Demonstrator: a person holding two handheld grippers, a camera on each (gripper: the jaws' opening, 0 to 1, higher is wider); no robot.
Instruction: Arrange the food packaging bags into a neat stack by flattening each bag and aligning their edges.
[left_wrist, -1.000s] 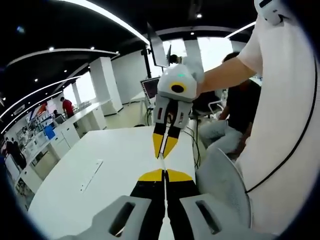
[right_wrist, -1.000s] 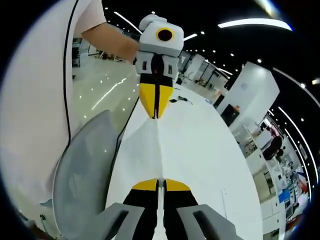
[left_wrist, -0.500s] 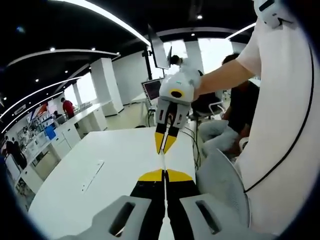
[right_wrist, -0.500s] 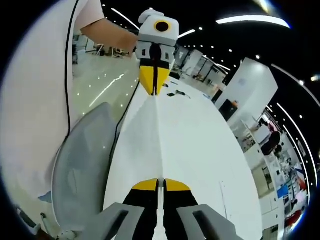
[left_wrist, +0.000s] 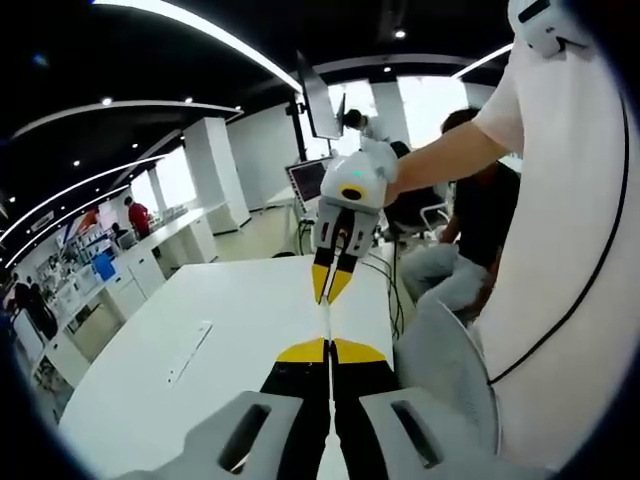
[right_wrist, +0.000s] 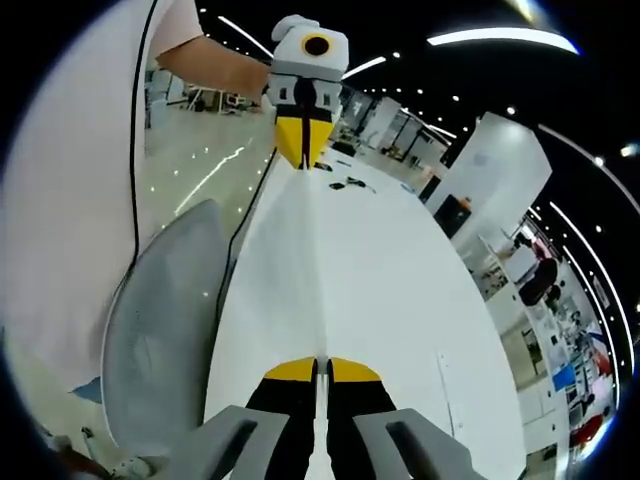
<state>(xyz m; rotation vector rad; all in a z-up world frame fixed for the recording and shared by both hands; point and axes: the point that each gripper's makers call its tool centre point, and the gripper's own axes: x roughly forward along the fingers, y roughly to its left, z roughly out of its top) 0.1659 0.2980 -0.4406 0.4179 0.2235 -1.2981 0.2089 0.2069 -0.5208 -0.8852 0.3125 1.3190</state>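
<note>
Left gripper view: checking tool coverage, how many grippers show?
2. Left gripper at bottom centre; right gripper opposite, above the table; both shut on a thin bag seen edge-on.

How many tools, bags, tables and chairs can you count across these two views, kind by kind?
Tools: 2, the left tool and the right tool
Bags: 1, a thin white bag seen edge-on, pinched between both tools
Tables: 1, a white table
Chairs: 1, a grey chair
Total: 5

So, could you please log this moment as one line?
left gripper: shut on bag | right gripper: shut on bag | bag: edge-on, stretched between them above white table
</note>
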